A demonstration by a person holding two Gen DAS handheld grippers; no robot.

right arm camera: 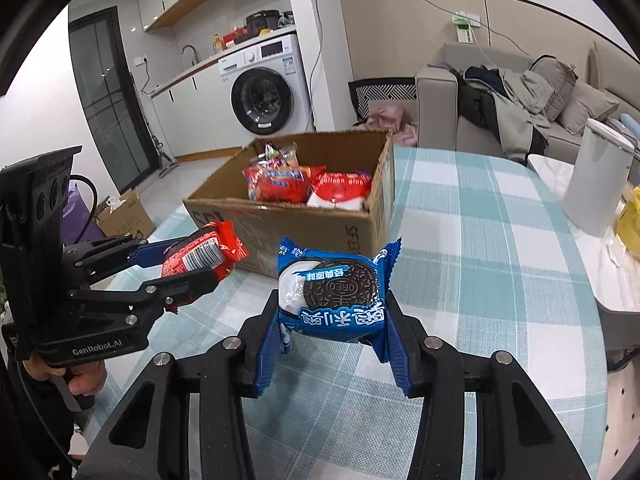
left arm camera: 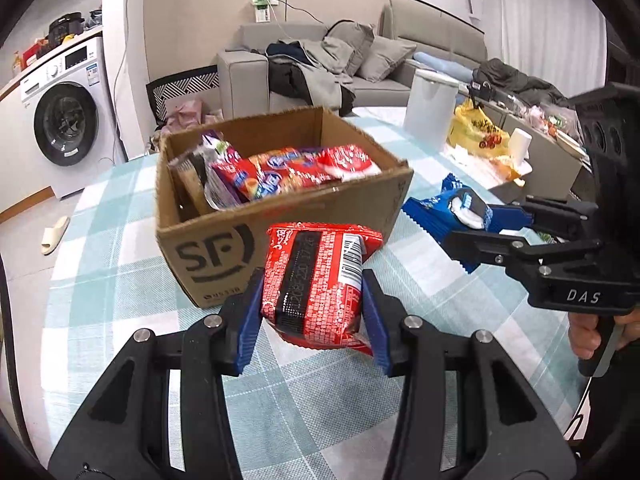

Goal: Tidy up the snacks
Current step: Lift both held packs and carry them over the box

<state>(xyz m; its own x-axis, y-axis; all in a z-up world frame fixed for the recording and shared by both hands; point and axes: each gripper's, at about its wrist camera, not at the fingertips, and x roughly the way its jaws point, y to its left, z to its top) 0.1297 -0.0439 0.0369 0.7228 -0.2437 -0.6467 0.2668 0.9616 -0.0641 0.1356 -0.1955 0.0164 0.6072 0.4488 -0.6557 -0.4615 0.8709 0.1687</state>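
Left tool (left arm camera: 314, 304) clamped on red pack (left arm camera: 320, 280), right tool (right arm camera: 332, 320) clamped on Oreo pack (right arm camera: 332, 292); I hold both above tabletop (left arm camera: 120, 280). Box (left arm camera: 280, 216) just ahead, open top facing up; left nearer, I judge.

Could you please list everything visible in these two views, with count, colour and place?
cardboard box: one, brown, on checked tablecloth, holds red snack packs
red packet: one, in left tongs
blue Oreo packet: one, in right tongs
white canister: one, right of box
yellow bag: one, beyond canister
washing machine: one, white, background
sofa: one, grey, clothes piled on it
hands: two, gripping tong handles
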